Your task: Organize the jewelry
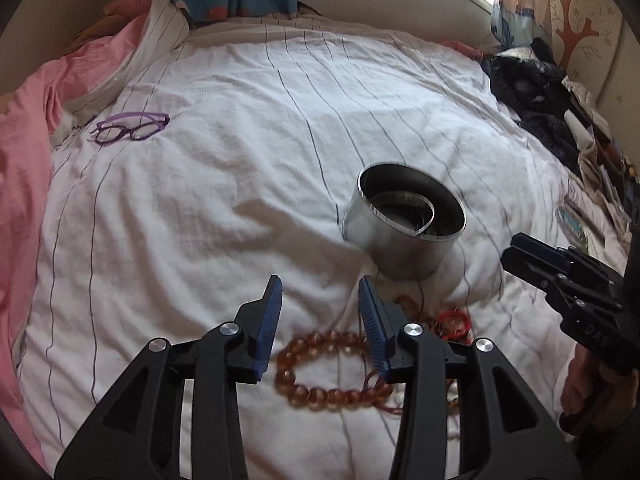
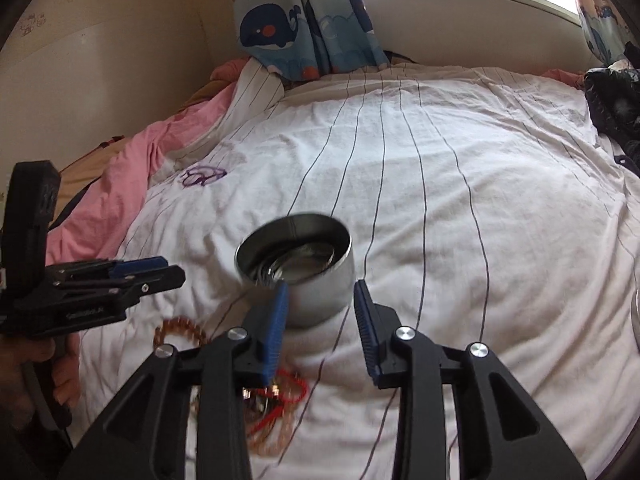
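Note:
A round metal tin point(image 1: 404, 224) stands open on the white striped bedsheet; it also shows in the right wrist view point(image 2: 298, 268). An amber bead bracelet point(image 1: 320, 392) lies on the sheet just below my left gripper point(image 1: 320, 292), which is open and empty above it. A red cord bracelet point(image 1: 454, 320) lies to its right, with more beads partly hidden behind the fingers. In the right wrist view the red cord bracelet point(image 2: 286, 396) and pale beads lie under my right gripper point(image 2: 320, 300), which is open and empty in front of the tin. The amber bracelet point(image 2: 180, 330) lies to the left.
Purple glasses point(image 1: 130, 128) lie far left on the sheet point(image 1: 240, 200). A pink blanket point(image 1: 24, 160) bunches along the left. Dark clothes and clutter point(image 1: 532, 96) pile at the right. Whale curtains point(image 2: 308, 20) hang at the back under a window.

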A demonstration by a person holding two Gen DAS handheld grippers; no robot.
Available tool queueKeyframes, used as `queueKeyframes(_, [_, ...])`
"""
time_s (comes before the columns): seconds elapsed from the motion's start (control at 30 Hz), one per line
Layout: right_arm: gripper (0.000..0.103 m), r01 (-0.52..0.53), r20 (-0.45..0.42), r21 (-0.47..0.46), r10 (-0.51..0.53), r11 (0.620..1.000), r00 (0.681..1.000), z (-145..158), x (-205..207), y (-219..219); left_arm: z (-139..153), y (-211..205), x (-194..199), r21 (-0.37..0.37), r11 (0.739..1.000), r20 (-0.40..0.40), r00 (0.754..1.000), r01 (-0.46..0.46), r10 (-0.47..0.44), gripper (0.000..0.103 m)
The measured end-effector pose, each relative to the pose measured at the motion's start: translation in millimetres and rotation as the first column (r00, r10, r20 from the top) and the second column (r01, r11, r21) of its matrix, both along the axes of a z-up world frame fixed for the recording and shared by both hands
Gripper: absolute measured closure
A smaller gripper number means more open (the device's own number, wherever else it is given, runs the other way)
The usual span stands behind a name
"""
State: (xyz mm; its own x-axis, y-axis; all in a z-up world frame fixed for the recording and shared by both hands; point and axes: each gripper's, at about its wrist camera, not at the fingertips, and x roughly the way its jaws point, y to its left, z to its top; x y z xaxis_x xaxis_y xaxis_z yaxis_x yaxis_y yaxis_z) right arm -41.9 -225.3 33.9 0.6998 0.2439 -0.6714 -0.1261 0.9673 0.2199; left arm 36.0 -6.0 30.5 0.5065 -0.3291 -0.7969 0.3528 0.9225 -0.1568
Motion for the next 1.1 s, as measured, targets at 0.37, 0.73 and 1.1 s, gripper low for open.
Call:
queueKeyframes(0.37, [0.077, -0.052, -0.140, 0.139, 0.072, 0.989, 0.988, -40, 4, 6, -30, 5, -5, 0.049, 0.999, -0.061, 0.998, -0.008, 0.011, 0.061])
queueKeyframes(0.73, [0.101, -0.080, -0.136, 0.104, 0.094, 0.991, 0.986, -42, 6, 14, -28, -8, -17, 0.128, 0.991, -0.014, 0.999, 0.034, -0.033, 0.077])
queueKeyframes(1.1, [0.101, -0.004, 0.001, 0.098, 0.004, 0.995, 1.000, -14, -6, -6, -13, 7, -18, 0.055, 0.998, 0.002, 1.000, 0.015, -0.015, 0.099])
